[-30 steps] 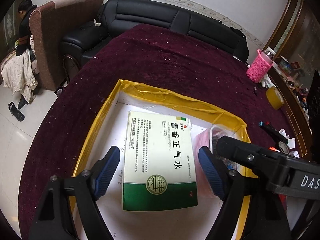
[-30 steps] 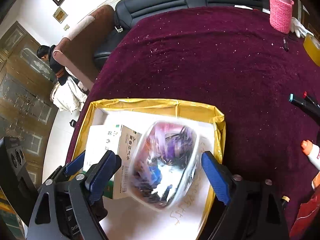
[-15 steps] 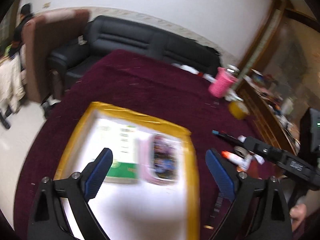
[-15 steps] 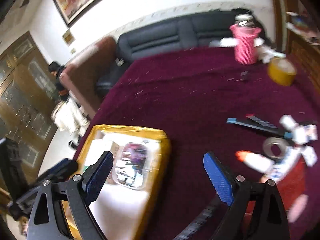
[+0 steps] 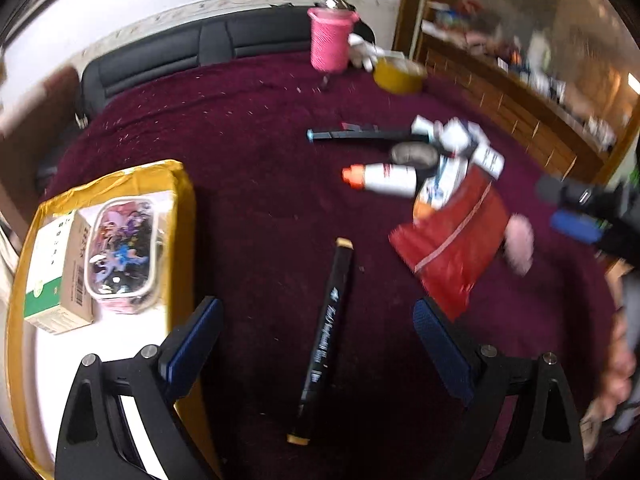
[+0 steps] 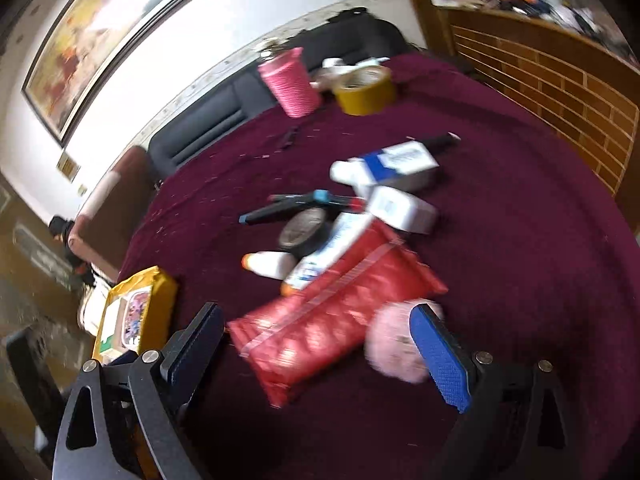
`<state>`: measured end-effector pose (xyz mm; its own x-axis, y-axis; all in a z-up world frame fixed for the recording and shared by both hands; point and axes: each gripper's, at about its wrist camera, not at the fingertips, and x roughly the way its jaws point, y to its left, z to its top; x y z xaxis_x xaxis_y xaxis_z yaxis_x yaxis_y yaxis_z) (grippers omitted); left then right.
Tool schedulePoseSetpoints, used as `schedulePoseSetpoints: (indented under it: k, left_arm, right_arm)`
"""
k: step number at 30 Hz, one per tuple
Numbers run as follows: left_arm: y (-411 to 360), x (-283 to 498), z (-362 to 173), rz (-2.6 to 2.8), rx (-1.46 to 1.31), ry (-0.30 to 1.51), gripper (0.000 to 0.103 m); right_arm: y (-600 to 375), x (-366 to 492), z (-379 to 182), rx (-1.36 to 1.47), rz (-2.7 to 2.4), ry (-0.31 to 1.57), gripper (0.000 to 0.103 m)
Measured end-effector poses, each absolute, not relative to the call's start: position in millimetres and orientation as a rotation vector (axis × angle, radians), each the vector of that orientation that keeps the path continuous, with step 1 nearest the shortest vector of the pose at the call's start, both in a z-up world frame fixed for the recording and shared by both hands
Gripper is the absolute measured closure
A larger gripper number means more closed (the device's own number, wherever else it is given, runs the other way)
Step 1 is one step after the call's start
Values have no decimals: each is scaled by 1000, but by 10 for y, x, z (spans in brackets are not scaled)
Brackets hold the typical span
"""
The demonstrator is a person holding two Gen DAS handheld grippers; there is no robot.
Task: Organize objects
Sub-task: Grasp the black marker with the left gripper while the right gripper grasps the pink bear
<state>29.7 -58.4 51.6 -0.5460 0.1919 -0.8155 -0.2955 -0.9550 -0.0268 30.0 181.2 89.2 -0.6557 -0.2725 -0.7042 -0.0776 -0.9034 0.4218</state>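
left gripper (image 5: 316,344) open, straddling black marker (image 5: 325,338) on cloth.

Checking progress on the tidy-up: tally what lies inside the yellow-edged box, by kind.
medicine carton: 1
clear patterned pouch: 1
Total: 2, both inside the yellow-edged box.

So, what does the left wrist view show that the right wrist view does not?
Only the left view shows the long black marker lying between its open jaws. Only the right view shows the framed painting on the wall. Both show the red pouch, the pink fluffy ball, the pink cup and the yellow-edged box.
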Motion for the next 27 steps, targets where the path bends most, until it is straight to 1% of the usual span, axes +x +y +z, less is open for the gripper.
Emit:
schedulePoseSetpoints:
  k: [4, 10, 14, 15, 16, 17, 18, 19, 20, 21, 27]
  left_arm:
    - [-462, 298, 380, 2569, -1353, 269, 8]
    - [-472, 226, 216, 2586, -1426, 299, 8]
    - [-468, 168, 118, 2573, -1456, 268, 8]
    - [-470, 170, 118, 2574, -1453, 265, 10]
    - [-470, 180, 123, 2582, -1444, 266, 13]
    - [-469, 200, 139, 2599, -1425, 273, 27]
    - [-464, 218, 156, 2591, -1404, 262, 62]
    - [-473, 232, 169, 2542, -1397, 193, 72]
    - [-471, 242, 184, 2557, -1396, 203, 86]
    - [-471, 253, 183, 2559, -1387, 204, 89]
    - [-675, 294, 220, 2513, -1376, -12, 89]
  right_arm:
    - [2064, 395, 775, 1254, -2686, -697, 6]
    - [2334, 449, 604, 1270, -2668, -798, 6]
    - [2396, 468, 518, 1295, -2656, -797, 6]
    - [2394, 464, 494, 1309, -2650, -787, 6]
    - [2384, 456, 480, 1319, -2645, -781, 6]
    - [2382, 452, 458, 1327, -2640, -778, 6]
    - [2370, 441, 435, 1339, -2637, -775, 6]
    - [2360, 433, 423, 1347, -2636, -769, 6]
    - [2348, 419, 410, 1354, -2636, -763, 6]
    - [2328, 406, 399, 1361, -2638, -754, 6]
    - [2205, 337, 372, 1391, -2651, -696, 6]
